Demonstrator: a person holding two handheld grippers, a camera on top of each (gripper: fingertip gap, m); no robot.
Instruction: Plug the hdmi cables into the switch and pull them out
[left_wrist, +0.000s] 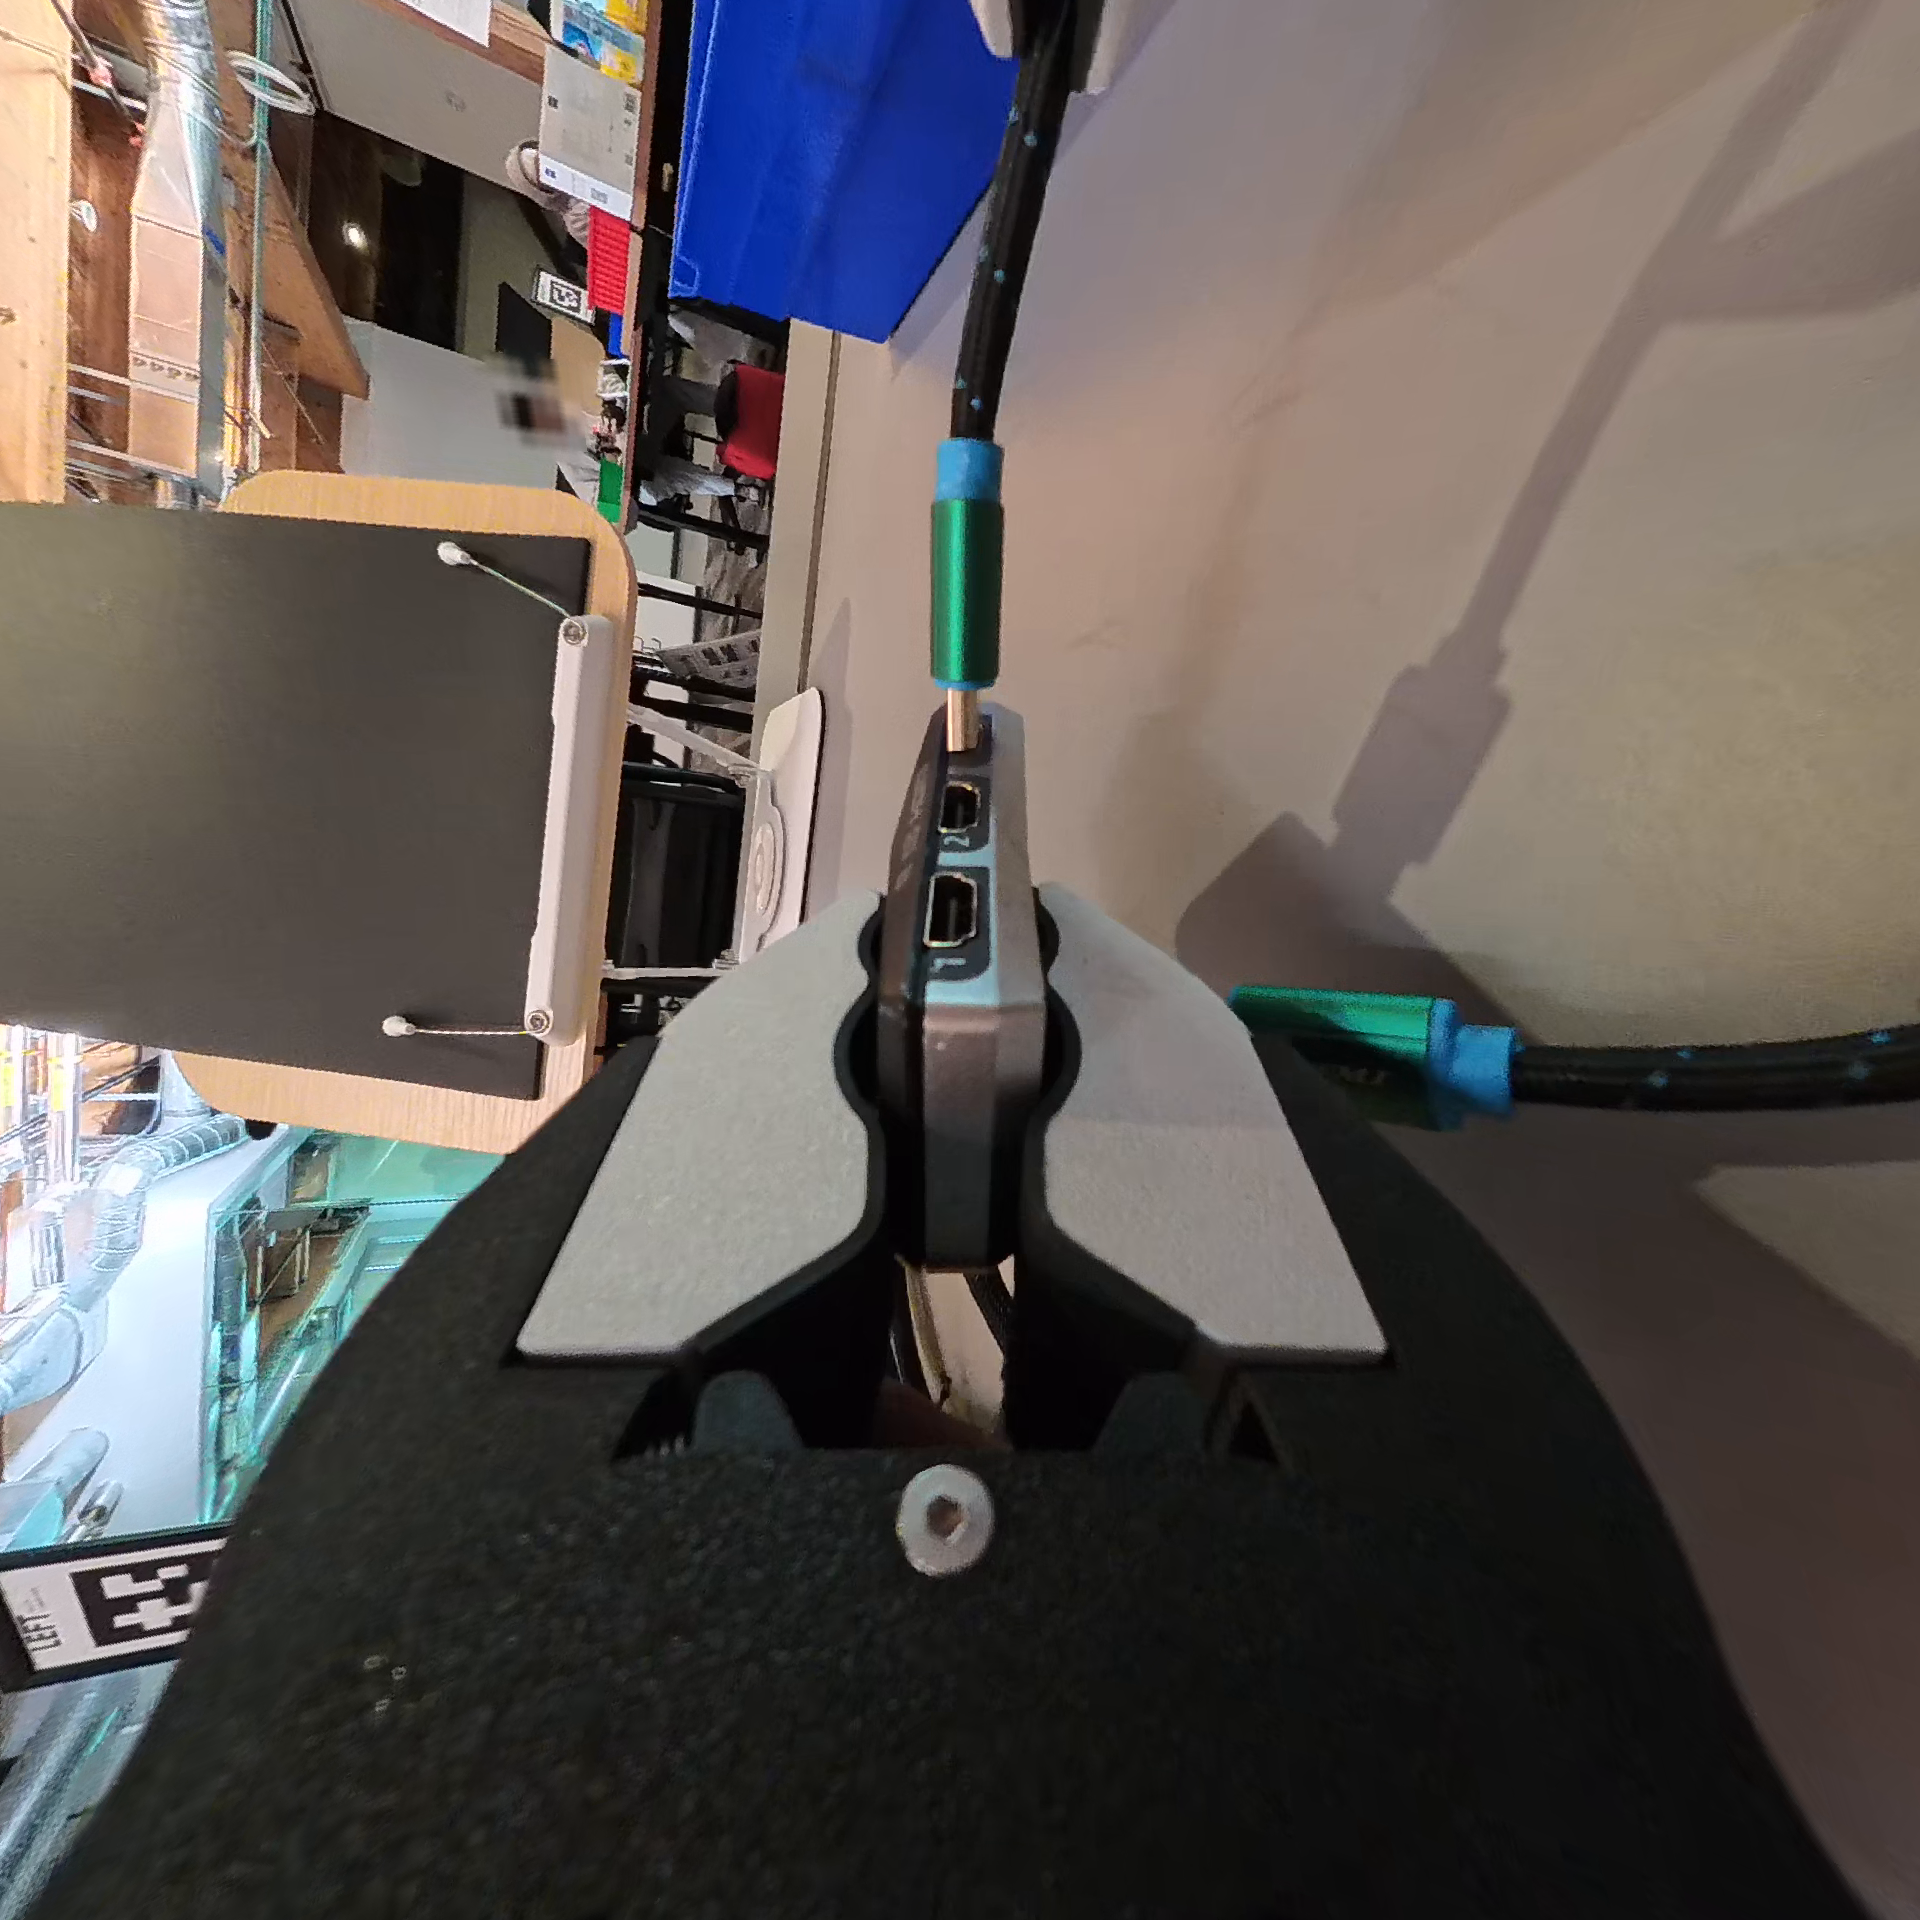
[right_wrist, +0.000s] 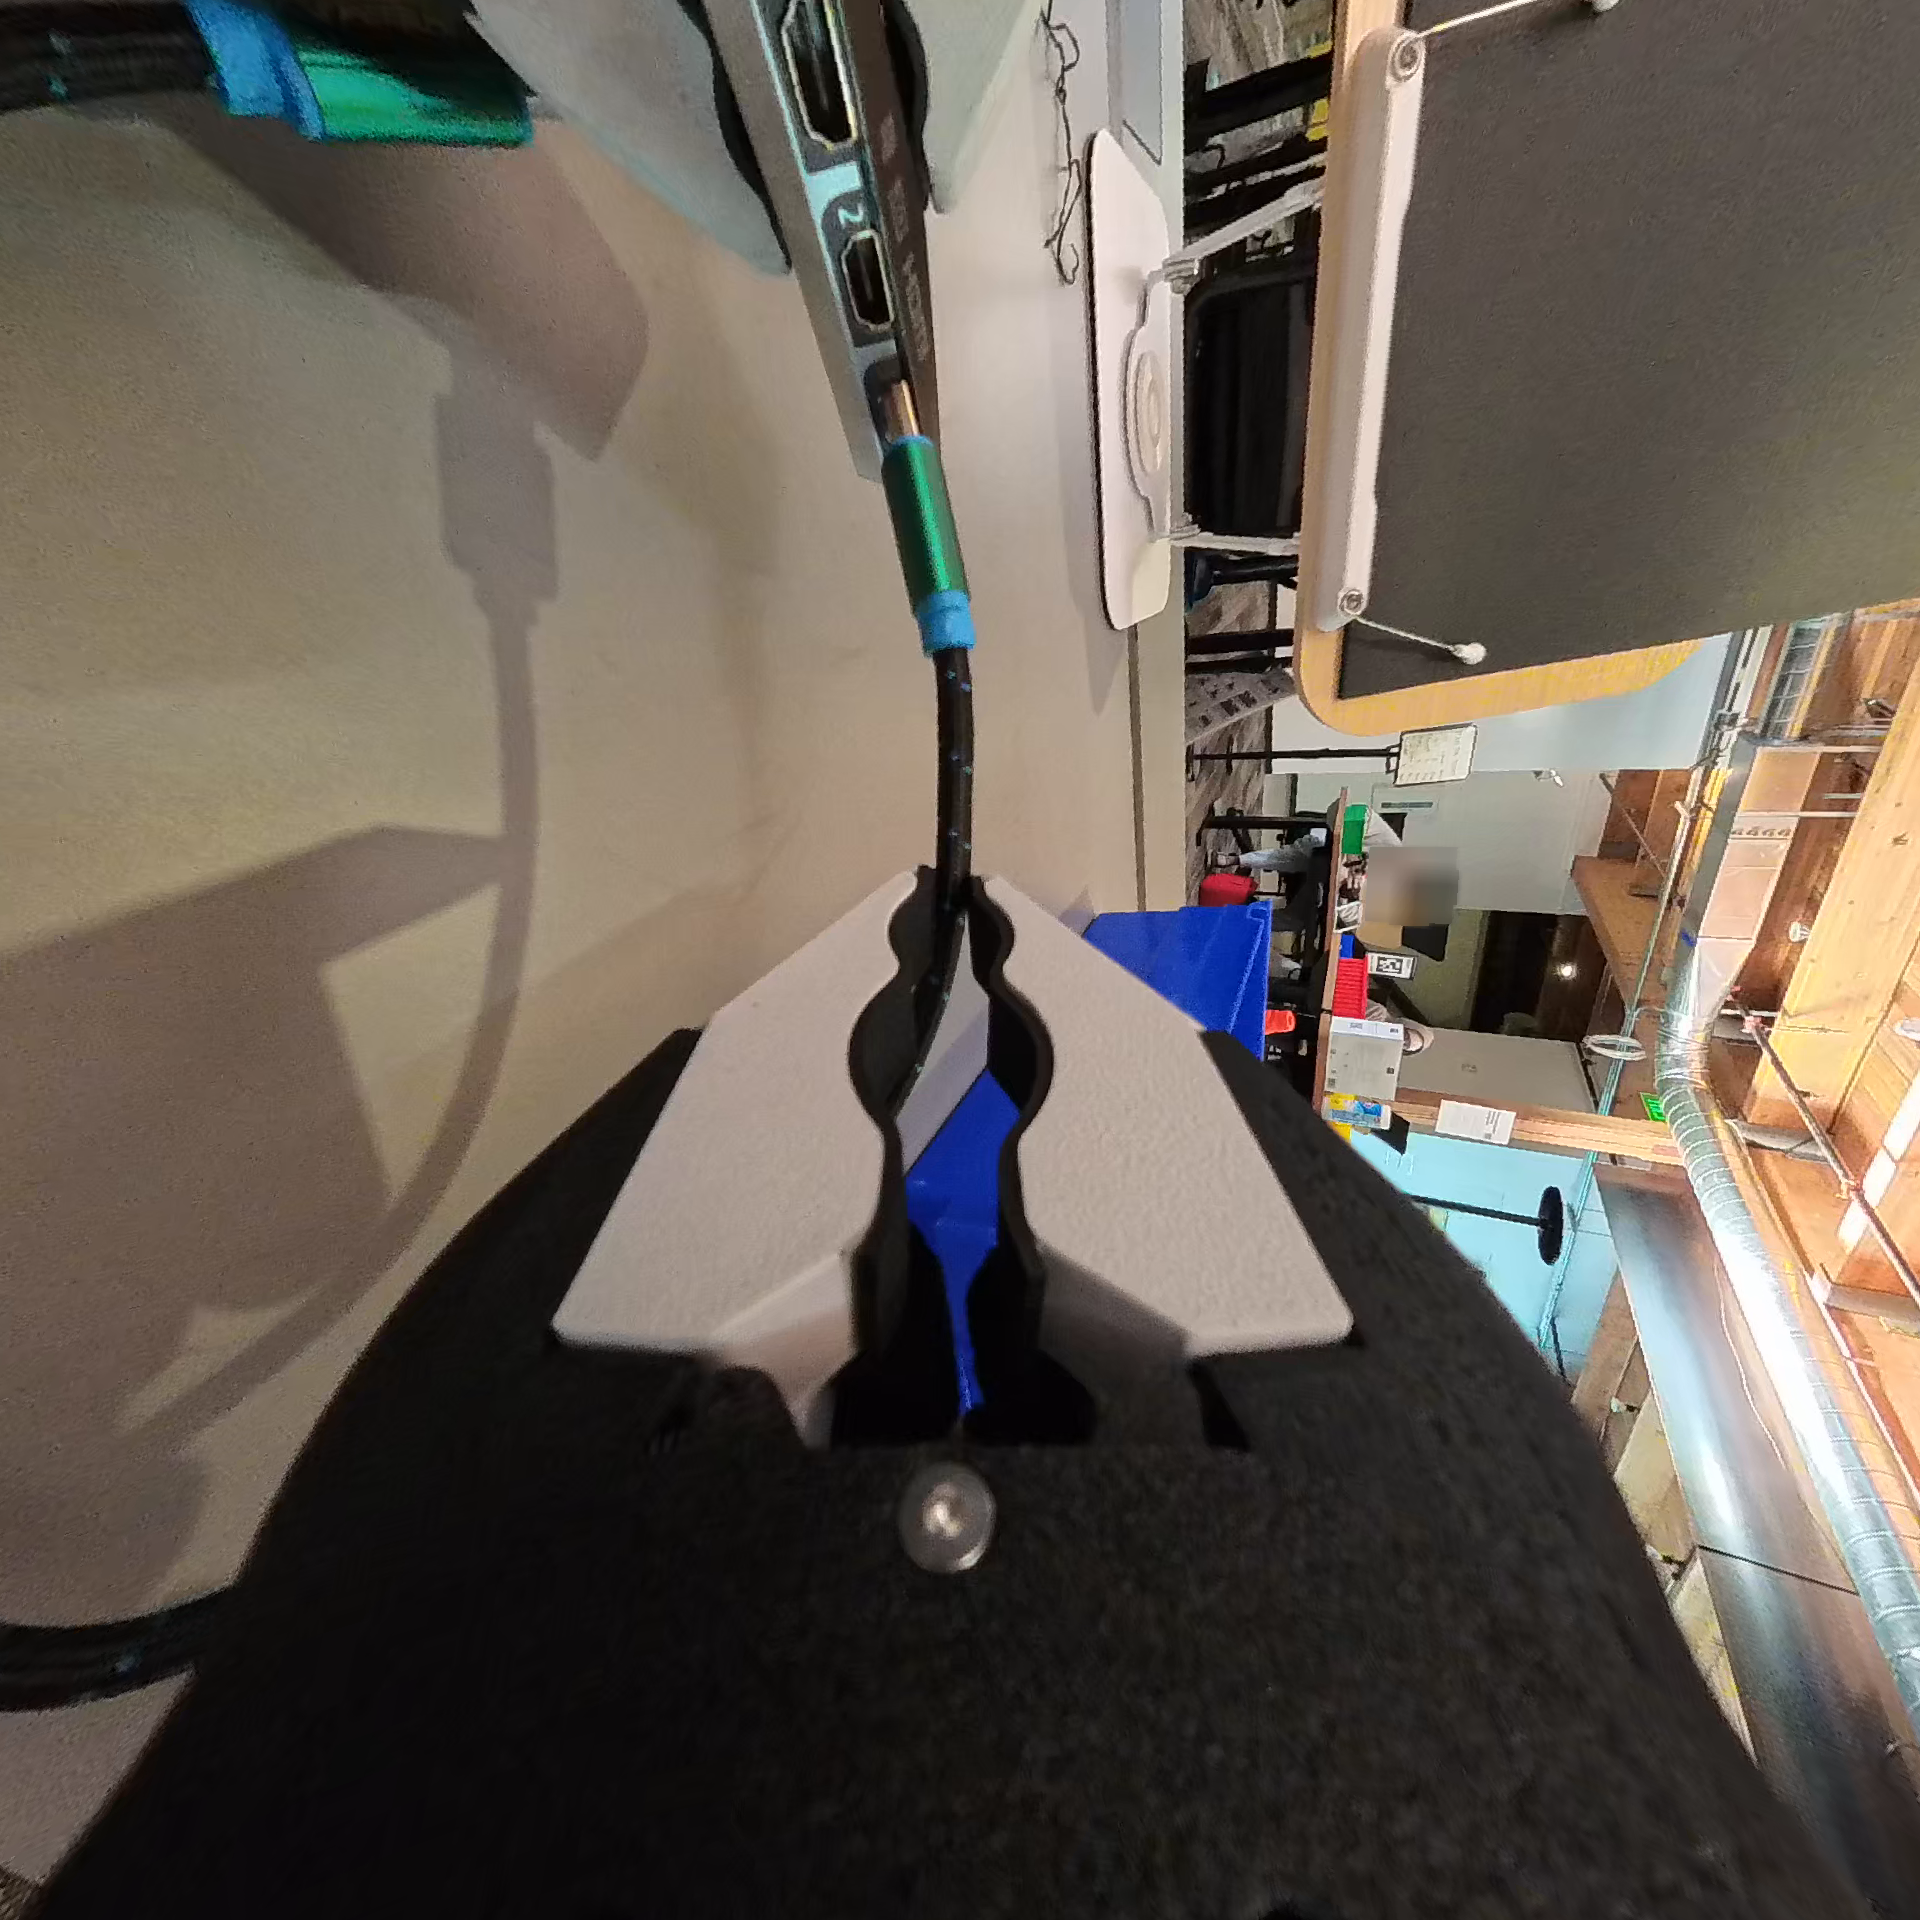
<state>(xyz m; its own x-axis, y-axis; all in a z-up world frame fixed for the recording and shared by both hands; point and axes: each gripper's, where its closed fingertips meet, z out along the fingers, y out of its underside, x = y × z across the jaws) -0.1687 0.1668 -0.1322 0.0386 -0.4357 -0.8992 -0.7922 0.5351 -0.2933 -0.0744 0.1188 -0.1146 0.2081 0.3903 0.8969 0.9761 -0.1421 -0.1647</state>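
Note:
My left gripper (left_wrist: 958, 914) is shut on the grey HDMI switch (left_wrist: 966, 1039), held on edge above the beige table. Two empty ports (left_wrist: 951, 914) face me. A green HDMI plug (left_wrist: 964, 592) with a black braided cable (left_wrist: 997, 270) sits with its metal tip partly in the switch's far port. My right gripper (right_wrist: 951, 894) is shut on that cable (right_wrist: 954, 769), a short way behind the green plug (right_wrist: 923, 530), which meets the switch (right_wrist: 831, 218). A second green plug (left_wrist: 1340, 1029) lies on the table beside my left gripper; it also shows in the right wrist view (right_wrist: 395, 94).
A blue bin (left_wrist: 821, 156) stands on the table beyond the switch. A dark board on a wooden panel (left_wrist: 291, 769) sits off to the side. A white tray (right_wrist: 1132, 395) lies farther off. Shelves and ducting fill the background.

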